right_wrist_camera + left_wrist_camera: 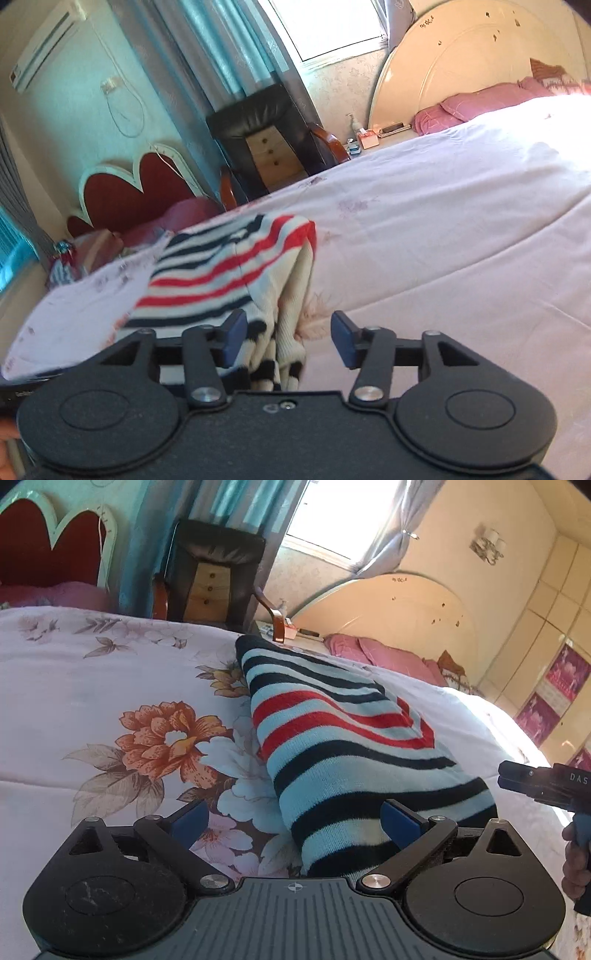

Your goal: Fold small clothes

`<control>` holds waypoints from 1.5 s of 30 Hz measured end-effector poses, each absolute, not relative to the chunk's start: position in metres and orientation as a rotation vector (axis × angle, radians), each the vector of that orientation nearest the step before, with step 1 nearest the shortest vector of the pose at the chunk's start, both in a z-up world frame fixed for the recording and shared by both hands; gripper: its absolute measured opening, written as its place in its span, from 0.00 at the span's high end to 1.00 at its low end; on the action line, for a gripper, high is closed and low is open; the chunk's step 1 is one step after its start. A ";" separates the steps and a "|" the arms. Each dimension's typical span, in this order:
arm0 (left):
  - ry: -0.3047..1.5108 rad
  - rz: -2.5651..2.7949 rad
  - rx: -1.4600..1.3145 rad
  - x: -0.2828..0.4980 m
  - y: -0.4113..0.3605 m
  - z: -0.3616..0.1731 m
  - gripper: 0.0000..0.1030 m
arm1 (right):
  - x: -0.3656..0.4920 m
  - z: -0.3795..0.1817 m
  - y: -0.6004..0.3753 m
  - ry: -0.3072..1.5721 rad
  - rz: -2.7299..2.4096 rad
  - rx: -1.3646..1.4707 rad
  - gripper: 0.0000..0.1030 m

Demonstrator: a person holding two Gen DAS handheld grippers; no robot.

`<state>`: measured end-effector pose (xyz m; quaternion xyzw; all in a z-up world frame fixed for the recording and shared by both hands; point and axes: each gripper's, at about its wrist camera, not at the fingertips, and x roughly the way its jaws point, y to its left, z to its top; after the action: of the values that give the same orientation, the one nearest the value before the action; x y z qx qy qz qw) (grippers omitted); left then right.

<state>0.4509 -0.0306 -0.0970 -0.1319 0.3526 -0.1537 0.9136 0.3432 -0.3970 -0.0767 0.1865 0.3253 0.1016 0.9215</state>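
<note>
Left gripper (295, 821): fingers spread wide, empty, straddling the near end of the striped sweater (332, 731). Right gripper (288, 338): fingers apart, empty, just beside the sweater's edge. Sweater: on the bed (74, 672), long axis running away from the left fingers; left hand likely nearer.

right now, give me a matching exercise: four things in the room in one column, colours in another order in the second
Things:
1. pillow
2. armchair
3. curtain
4. headboard

Colours:
A. teal
B. cream
C. pink
D. black

Pairs: 1-C, 2-D, 3-A, 4-B
</note>
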 end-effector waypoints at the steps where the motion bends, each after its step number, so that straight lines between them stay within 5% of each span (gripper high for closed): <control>1: 0.732 -0.315 -0.281 0.455 -0.030 -0.099 0.05 | 0.347 -0.073 -0.393 0.656 0.222 0.364 0.56; 4: 0.743 -0.305 -0.311 0.464 -0.030 -0.104 0.05 | 0.363 -0.075 -0.378 0.693 0.244 0.302 0.60; 6: 0.765 -0.295 -0.309 0.469 -0.032 -0.110 0.05 | 0.374 -0.089 -0.373 0.748 0.260 0.327 0.92; 11: 0.776 -0.307 -0.296 0.476 -0.031 -0.110 0.05 | 0.379 -0.104 -0.375 0.797 0.231 0.321 0.93; 13: 0.763 -0.329 -0.327 0.481 -0.027 -0.106 0.05 | 0.374 -0.091 -0.386 0.751 0.235 0.383 0.75; 15: 0.769 -0.364 -0.401 0.492 -0.022 -0.106 0.14 | 0.381 -0.089 -0.403 0.742 0.273 0.487 0.23; 16: 0.788 -0.384 -0.445 0.500 -0.020 -0.109 0.19 | 0.387 -0.092 -0.411 0.753 0.299 0.547 0.20; 23: 0.927 -0.446 -0.631 0.541 -0.021 -0.133 0.20 | 0.435 -0.141 -0.435 0.960 0.411 0.790 0.23; 31: 0.940 -0.530 -0.653 0.565 -0.031 -0.152 0.18 | 0.453 -0.149 -0.425 1.015 0.556 0.751 0.25; 36: 0.931 -0.535 -0.648 0.583 -0.046 -0.153 0.18 | 0.470 -0.148 -0.407 1.035 0.587 0.695 0.47; 39: 0.912 -0.532 -0.612 0.589 -0.057 -0.151 0.19 | 0.477 -0.151 -0.400 1.031 0.597 0.719 0.52; 42: 0.894 -0.521 -0.523 0.587 -0.066 -0.147 0.39 | 0.474 -0.146 -0.390 1.010 0.595 0.669 0.53; 45: 0.882 -0.522 -0.545 0.586 -0.064 -0.146 0.44 | 0.467 -0.140 -0.381 0.979 0.588 0.591 0.62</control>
<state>0.5859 -0.0641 -0.1462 -0.2573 0.4167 -0.2465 0.8363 0.4667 -0.3811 -0.1395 0.2757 0.4564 0.2740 0.8004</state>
